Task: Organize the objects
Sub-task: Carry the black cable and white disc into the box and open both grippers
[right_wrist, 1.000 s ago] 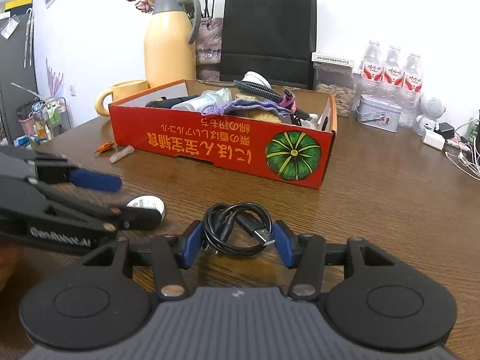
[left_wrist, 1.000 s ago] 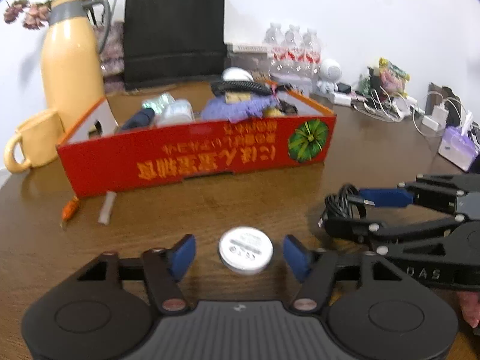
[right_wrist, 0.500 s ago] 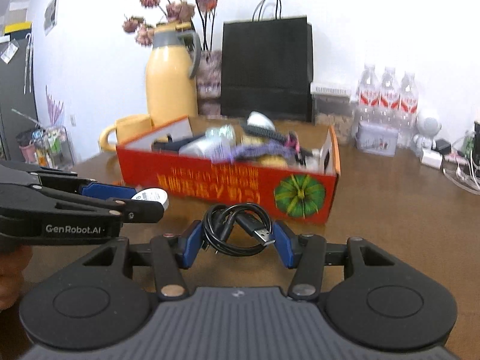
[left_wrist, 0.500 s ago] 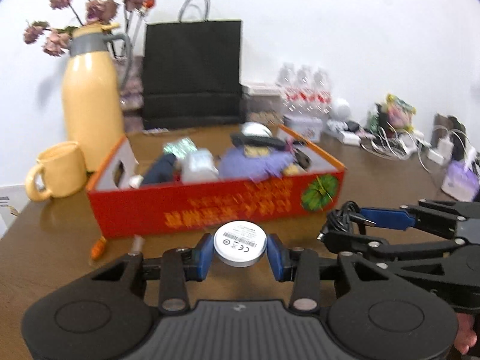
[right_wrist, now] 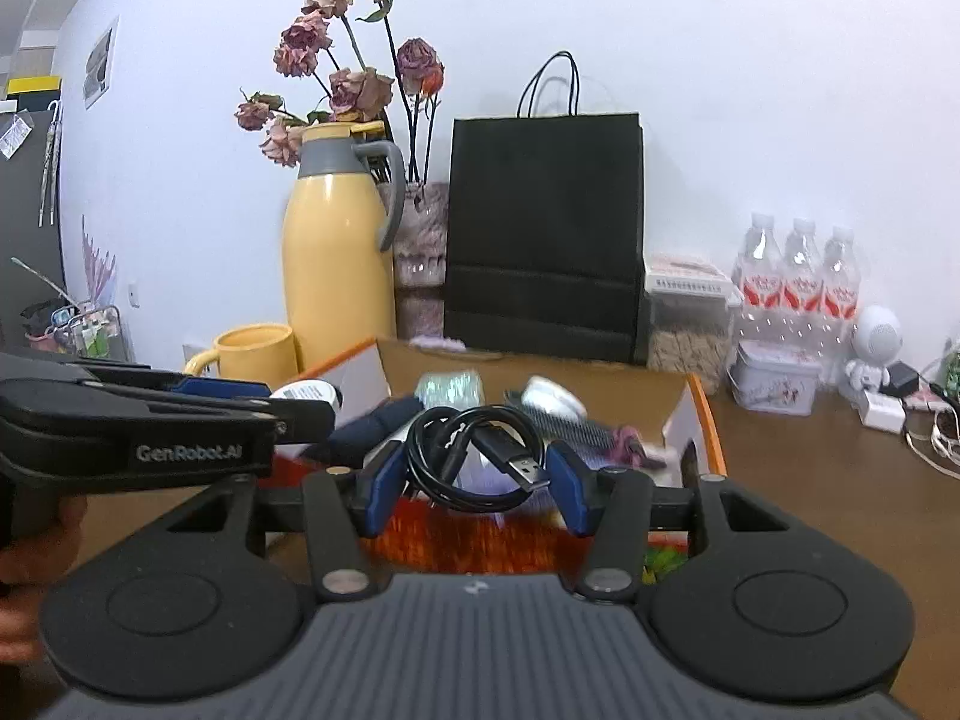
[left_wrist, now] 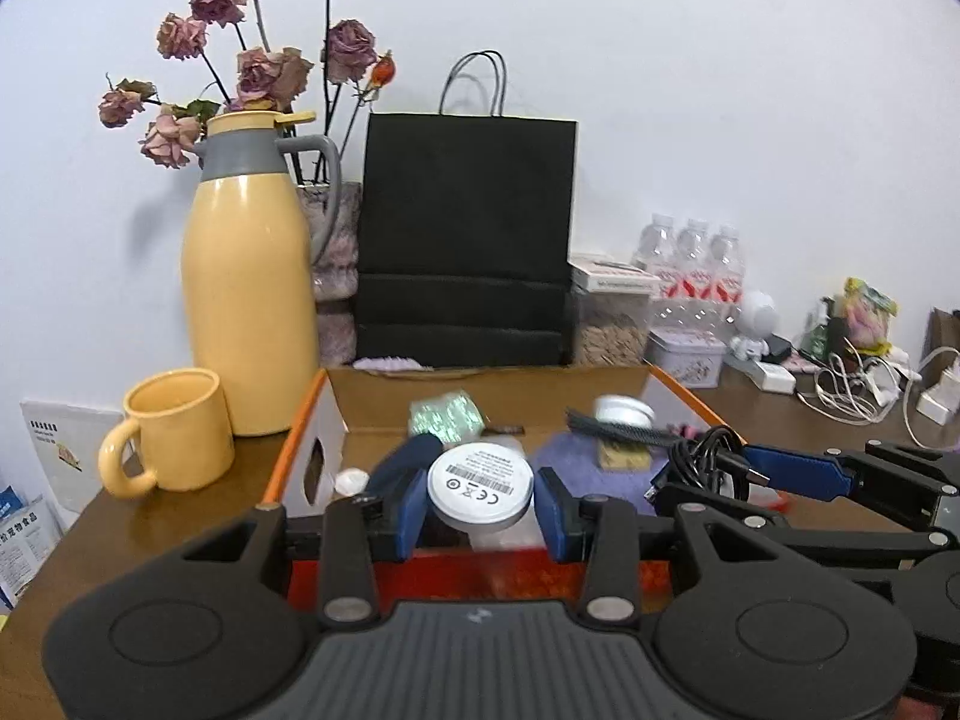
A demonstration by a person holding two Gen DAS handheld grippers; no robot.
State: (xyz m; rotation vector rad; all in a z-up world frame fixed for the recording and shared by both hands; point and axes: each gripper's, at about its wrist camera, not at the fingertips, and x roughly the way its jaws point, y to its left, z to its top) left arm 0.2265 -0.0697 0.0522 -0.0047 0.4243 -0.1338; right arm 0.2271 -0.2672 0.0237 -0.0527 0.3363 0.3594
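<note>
"GenRobot.AI" stands in pale letters on the side of the left gripper [right_wrist: 303,405] in the right wrist view. The white round disc [left_wrist: 480,485] between its pads bears a CE mark and fine print too small to read.

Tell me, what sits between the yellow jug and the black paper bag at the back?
A pinkish vase holding the dried roses stands between the yellow jug and the black bag, partly hidden behind both. The right wrist view shows it best.
</note>
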